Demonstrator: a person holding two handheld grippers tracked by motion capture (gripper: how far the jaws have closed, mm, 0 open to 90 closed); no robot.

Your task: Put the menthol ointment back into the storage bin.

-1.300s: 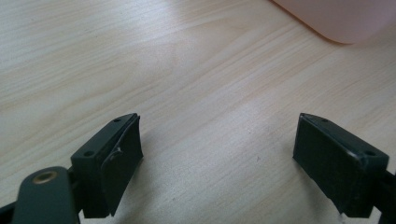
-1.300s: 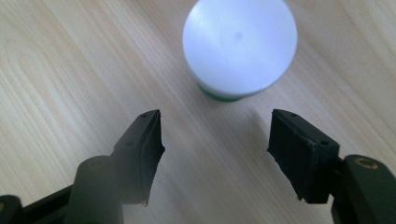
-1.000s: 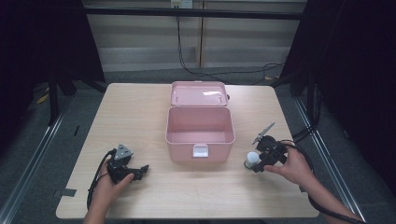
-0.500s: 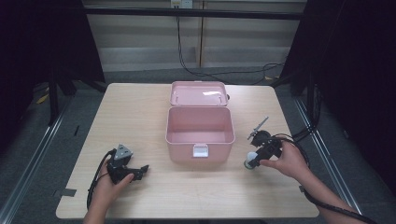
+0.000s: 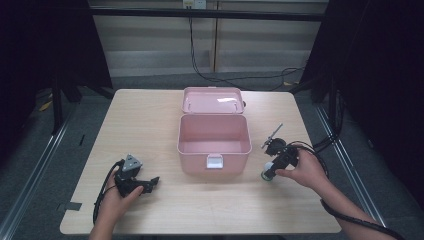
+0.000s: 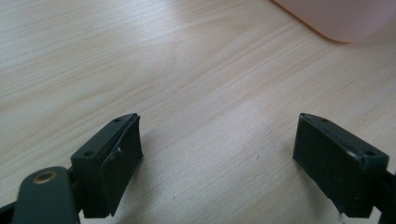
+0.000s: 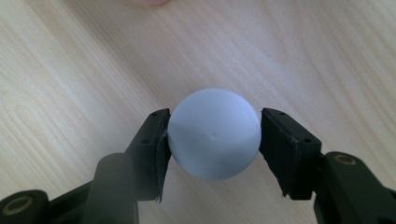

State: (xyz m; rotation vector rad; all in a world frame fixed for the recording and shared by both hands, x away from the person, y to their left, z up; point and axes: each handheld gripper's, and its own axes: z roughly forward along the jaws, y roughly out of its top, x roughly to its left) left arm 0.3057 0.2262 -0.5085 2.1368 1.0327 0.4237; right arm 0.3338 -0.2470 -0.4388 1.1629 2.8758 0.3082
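Between right gripper jaws: pale ball, clamped.

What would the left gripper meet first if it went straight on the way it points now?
Probably the pink box: the left gripper points right across the bare table, open jaws toward the box's near corner. Depth is unclear; it might slip just past.

Open pink box mid-table, left tongs and right tongs flanking.
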